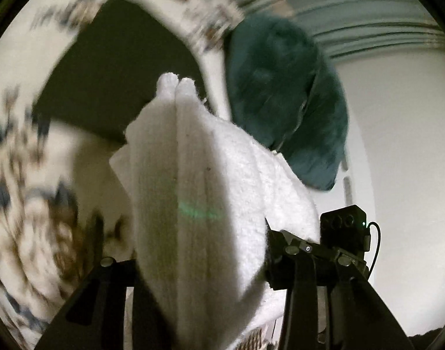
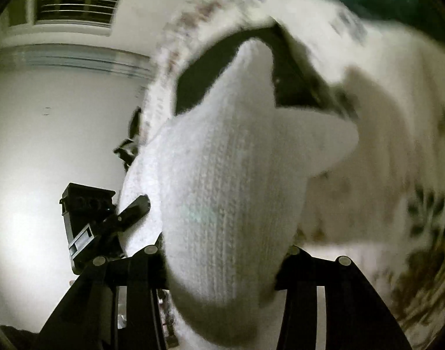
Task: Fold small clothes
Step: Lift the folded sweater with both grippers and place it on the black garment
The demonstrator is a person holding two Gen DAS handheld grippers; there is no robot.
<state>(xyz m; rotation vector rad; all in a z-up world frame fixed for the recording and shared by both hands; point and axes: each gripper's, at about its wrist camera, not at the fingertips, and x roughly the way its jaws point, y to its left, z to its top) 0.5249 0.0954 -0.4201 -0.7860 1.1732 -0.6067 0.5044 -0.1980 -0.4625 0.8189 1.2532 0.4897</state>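
A pair of white knitted socks (image 1: 193, 180) hangs lifted in the air between both grippers. My left gripper (image 1: 202, 262) is shut on one end of the socks, which drape over its fingers and hide the tips. The right gripper shows at the right of the left wrist view (image 1: 336, 242), beside the socks. In the right wrist view the white socks (image 2: 228, 192) fill the middle and my right gripper (image 2: 222, 268) is shut on them. The left gripper (image 2: 111, 224) shows at lower left, touching the same socks.
A white bedspread with a brown and blue floral print (image 1: 27, 192) lies blurred beneath, also in the right wrist view (image 2: 412, 175). A dark teal garment (image 1: 286, 93) lies on it. A flat black panel (image 1: 111, 67) sits on the bedspread. White wall and a window with blinds (image 2: 76, 0) stand behind.
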